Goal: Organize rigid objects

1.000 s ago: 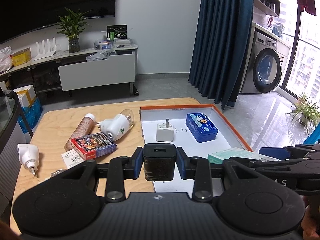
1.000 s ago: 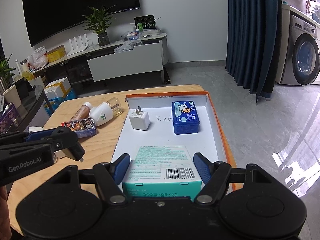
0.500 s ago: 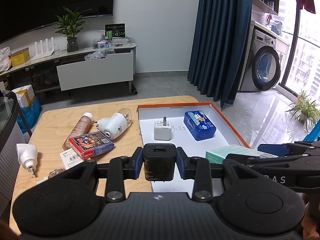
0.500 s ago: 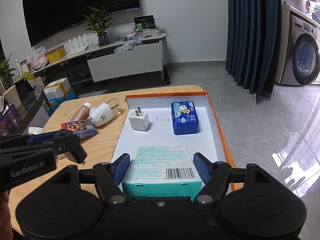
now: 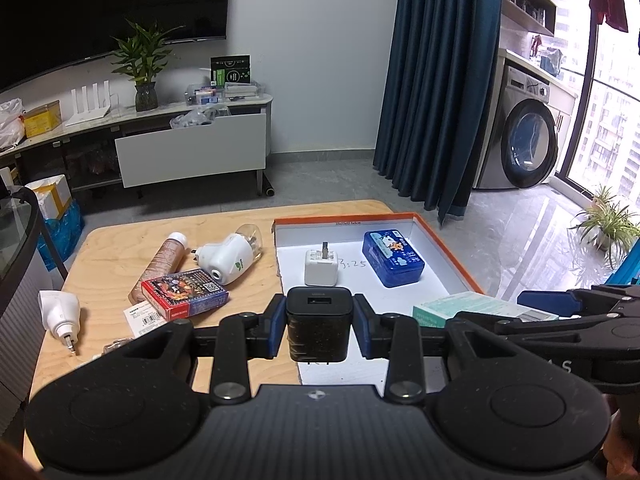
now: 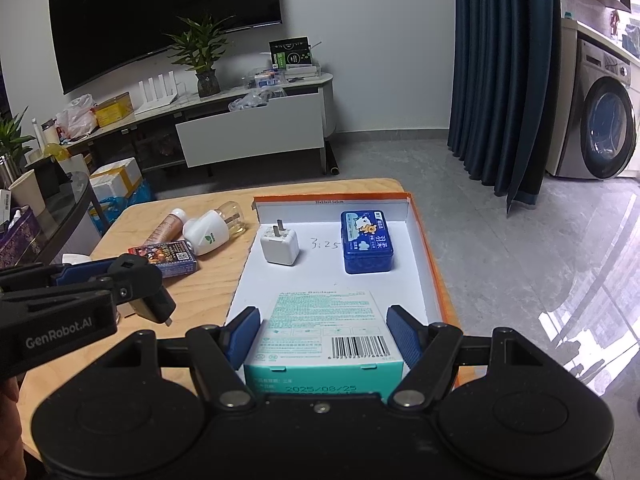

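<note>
My left gripper (image 5: 319,329) is shut on a black charger (image 5: 319,326) and holds it above the near left edge of the orange-rimmed white tray (image 5: 436,236). My right gripper (image 6: 325,334) has its blue pads on both sides of a teal bandage box (image 6: 325,332), over the tray's near end (image 6: 434,264). In the tray stand a white charger (image 5: 320,268) and a blue tin (image 5: 393,258); both also show in the right wrist view, the white charger (image 6: 280,246) and the blue tin (image 6: 367,246).
On the wooden table (image 5: 108,256) left of the tray lie a brown bottle (image 5: 162,266), a white plug-in device (image 5: 228,256), a red card box (image 5: 184,294) and a white plug (image 5: 60,312). The table's right edge drops to the floor.
Both grippers have drawn back slightly toward me with their objects still held; the tray and table items look a little farther away.
</note>
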Demonstrator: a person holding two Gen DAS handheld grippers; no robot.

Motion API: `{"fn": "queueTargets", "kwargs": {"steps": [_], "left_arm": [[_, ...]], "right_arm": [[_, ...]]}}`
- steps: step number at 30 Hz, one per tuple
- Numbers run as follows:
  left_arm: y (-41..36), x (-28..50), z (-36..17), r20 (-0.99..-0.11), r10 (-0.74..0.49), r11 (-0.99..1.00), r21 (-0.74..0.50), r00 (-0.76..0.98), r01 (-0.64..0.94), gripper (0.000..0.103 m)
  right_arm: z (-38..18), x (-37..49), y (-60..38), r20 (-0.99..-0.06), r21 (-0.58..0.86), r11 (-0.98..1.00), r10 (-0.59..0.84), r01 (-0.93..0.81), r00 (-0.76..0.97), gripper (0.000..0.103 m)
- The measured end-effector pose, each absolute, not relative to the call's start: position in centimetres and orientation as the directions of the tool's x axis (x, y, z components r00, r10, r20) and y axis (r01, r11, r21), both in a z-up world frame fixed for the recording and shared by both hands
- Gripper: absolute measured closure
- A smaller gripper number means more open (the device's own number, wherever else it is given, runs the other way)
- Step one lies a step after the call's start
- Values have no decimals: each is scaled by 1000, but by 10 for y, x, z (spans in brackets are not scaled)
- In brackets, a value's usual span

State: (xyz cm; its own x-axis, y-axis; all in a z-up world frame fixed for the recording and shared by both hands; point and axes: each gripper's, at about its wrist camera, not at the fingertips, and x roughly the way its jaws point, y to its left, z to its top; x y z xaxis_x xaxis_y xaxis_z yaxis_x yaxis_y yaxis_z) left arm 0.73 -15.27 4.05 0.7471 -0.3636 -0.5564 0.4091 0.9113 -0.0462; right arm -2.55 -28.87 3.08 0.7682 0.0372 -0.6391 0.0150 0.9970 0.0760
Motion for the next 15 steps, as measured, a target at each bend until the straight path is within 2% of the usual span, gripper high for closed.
{"fn": "queueTargets", "kwargs": {"steps": [15], "left_arm": [[-145, 4, 40, -558, -354, 917, -51, 751, 395, 66]], "right_arm": [[35, -38, -285, -638, 81, 996, 33, 24, 770, 19]]}}
